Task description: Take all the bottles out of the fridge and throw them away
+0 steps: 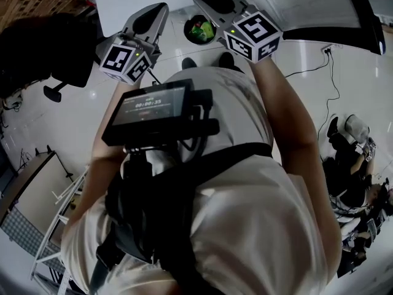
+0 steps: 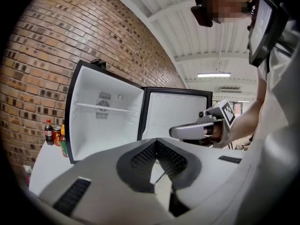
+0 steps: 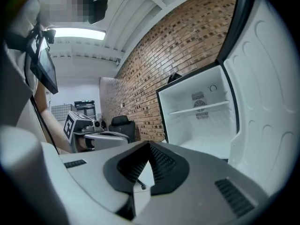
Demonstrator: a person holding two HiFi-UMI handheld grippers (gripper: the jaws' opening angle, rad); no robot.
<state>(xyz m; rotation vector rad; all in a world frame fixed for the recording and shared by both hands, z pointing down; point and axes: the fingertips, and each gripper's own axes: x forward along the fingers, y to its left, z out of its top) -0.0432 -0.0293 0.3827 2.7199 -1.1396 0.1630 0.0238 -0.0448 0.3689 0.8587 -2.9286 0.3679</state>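
The fridge (image 2: 105,121) is standing open, and its shelf (image 2: 105,108) and the compartment floor are showing bare white in both gripper views, so the removal step is judged complete as far as the interior is visible. The bin (image 1: 199,29), on the floor ahead of the person, is holding green items; whether these are the bottles cannot be confirmed. A few bottles (image 2: 49,131) are standing on the table (image 2: 42,168) outside the fridge, against its left wall. The left gripper (image 2: 157,149) and the right gripper (image 3: 149,149) are each holding their jaws together with nothing between them. The door (image 2: 176,111) is hanging wide open, its inner face lying close on the right gripper's right side; this edge is limiting sideways travel there. The floor around the person is offering open room, with a cable (image 1: 307,72) trailing across it to the right.
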